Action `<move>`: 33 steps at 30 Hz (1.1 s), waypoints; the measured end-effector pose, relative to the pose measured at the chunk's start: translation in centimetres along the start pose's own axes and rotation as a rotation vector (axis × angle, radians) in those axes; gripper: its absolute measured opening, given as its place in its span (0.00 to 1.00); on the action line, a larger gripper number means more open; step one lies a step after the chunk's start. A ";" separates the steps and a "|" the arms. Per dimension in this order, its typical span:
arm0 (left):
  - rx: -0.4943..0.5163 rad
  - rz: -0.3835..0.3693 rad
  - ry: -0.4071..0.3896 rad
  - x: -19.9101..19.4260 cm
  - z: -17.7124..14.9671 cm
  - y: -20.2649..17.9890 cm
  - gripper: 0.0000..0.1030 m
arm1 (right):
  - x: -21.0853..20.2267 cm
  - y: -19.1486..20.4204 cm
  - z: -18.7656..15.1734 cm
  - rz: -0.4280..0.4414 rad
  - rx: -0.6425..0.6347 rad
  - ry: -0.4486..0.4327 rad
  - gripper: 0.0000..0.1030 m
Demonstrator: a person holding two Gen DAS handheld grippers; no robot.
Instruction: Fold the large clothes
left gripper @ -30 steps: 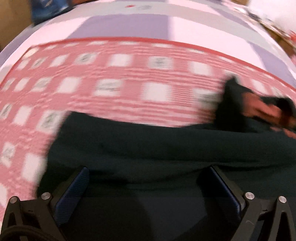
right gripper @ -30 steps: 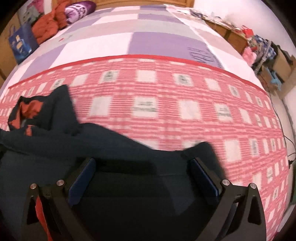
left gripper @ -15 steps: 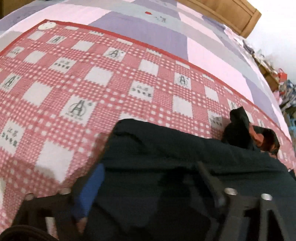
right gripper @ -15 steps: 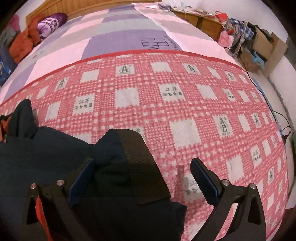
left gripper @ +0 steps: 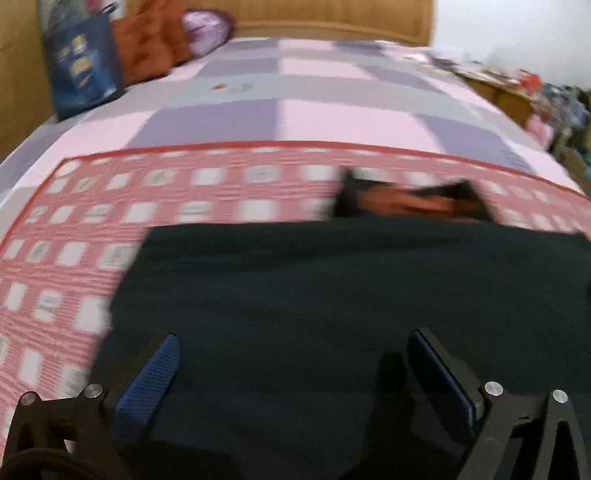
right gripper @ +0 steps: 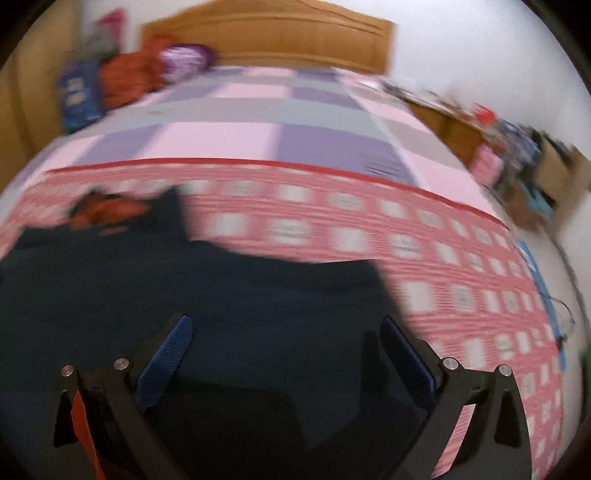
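A large dark garment lies spread flat on the red-and-white checked blanket, its orange-lined collar at the far edge. My left gripper hovers over the garment's near part. Its jaws are opening and stand wide, with cloth below them but none pinched. In the right wrist view the same garment fills the lower left, the orange lining far left. My right gripper stands open above it, pads clear of the cloth. Both views are blurred by motion.
The blanket covers the near half of a bed with a pink, purple and grey quilt. A blue bag, orange clothing and a purple pillow sit by the wooden headboard. Cluttered shelves line the right side.
Both grippers have drawn back and risen, so the headboard now shows. The left jaws, narrower around cloth half a second ago, stand wide again. The garment lies flatter.
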State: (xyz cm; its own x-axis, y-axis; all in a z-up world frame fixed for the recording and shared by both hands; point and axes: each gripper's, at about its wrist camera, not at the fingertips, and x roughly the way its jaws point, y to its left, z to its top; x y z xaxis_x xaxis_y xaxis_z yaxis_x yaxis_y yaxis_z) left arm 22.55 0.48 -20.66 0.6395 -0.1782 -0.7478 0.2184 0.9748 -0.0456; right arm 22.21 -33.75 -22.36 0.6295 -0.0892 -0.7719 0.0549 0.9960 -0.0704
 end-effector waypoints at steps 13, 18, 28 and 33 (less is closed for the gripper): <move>0.002 0.135 0.102 -1.5 -7.1 1.0 1.00 | -3.6 -1.1 -10.1 -0.003 -0.030 0.072 1.00; -0.066 0.232 0.159 -2.8 -8.7 6.0 1.00 | -4.5 -11.7 -13.1 -0.118 0.217 0.132 0.99; -0.154 0.276 0.232 -11.4 -9.9 2.7 1.00 | -12.7 -10.7 -15.2 -0.153 0.166 0.149 0.99; -0.132 0.225 0.260 -18.0 -8.7 -2.2 1.00 | -21.5 -4.7 -15.7 -0.044 0.151 0.129 0.99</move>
State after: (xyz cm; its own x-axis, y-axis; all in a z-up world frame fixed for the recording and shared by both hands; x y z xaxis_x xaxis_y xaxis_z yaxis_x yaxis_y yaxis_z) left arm 4.18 2.72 -12.85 0.4486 0.0656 -0.8913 -0.0138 0.9977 0.0665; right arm -3.72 -36.52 -15.37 0.5202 -0.1225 -0.8452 0.2021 0.9792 -0.0175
